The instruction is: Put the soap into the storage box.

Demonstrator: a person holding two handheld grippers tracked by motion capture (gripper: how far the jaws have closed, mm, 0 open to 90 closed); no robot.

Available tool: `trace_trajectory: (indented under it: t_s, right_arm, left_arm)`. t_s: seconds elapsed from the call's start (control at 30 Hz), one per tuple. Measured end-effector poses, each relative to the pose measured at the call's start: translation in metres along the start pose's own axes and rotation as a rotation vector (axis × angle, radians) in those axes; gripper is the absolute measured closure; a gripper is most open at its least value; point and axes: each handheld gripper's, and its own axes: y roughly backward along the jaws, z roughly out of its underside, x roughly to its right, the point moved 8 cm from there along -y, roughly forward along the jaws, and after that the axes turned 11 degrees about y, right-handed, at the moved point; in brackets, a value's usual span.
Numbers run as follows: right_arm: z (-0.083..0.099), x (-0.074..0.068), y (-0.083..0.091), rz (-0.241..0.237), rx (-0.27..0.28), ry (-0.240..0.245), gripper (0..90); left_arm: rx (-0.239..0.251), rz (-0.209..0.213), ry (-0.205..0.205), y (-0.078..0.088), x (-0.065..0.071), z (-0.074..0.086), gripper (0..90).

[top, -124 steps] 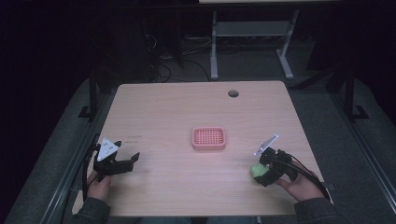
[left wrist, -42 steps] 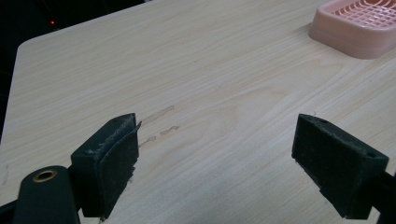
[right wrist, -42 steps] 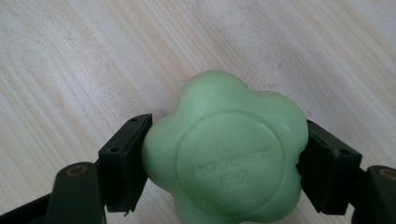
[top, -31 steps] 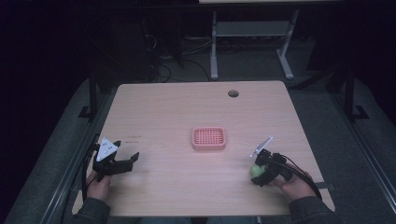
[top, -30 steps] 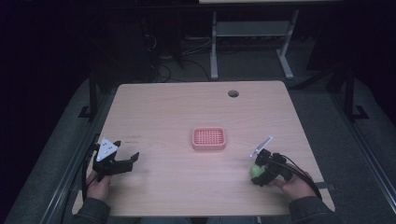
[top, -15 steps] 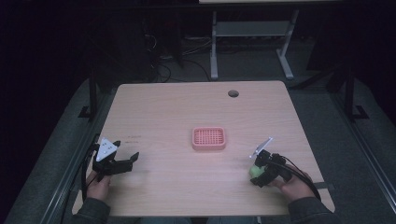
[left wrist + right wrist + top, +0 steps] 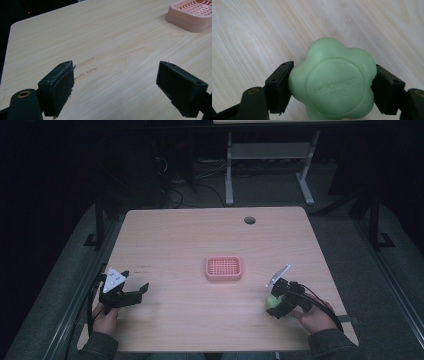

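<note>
pinching a green flower-shaped soap (image 7: 332,86) squarely between the right gripper (image 7: 278,304) jaws, likely bound level for the pink tray (image 7: 223,268), left gripper (image 7: 131,295) idling wide open and empty.

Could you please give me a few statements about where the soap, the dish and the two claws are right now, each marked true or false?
1. The right claw is shut on the green flower-shaped soap. True.
2. The soap lies in the pink soap dish. False: the dish is empty and the soap is off to its right, in the claw.
3. The left claw is open and holds nothing. True.
4. The dish sits at the far edge of the table, beside the round hole. False: it sits near the middle, well short of the hole.
5. The left claw is touching the dish. False: bare wood lies between them.
</note>
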Motion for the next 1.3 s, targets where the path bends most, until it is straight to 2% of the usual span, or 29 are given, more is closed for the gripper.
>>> trace_trajectory:
  t_s: [0.27, 0.57, 0.77, 1.0, 1.3]
  right_arm:
    - [-0.017, 0.003, 0.006, -0.007, 0.004, 0.03, 25.8]
    - [-0.043, 0.014, 0.016, -0.004, 0.028, 0.053, 25.8]
    - [-0.061, 0.021, 0.022, -0.003, 0.028, 0.071, 25.8]
    - [-0.09, 0.027, 0.027, -0.011, 0.024, 0.115, 25.8]
    - [-0.105, 0.034, 0.027, -0.03, 0.009, 0.119, 25.7]
  left_arm:
    - [-0.004, 0.001, -0.001, 0.0, 0.0, 0.0, 14.3]
    - [0.0, 0.002, 0.007, 0.001, 0.001, 0.0, 14.3]
    - [0.002, 0.004, 0.011, 0.001, 0.001, -0.001, 14.3]
    - [0.002, 0.004, 0.011, 0.001, 0.0, -0.001, 14.3]
    - [0.002, 0.007, 0.011, 0.001, 0.001, -0.001, 14.4]
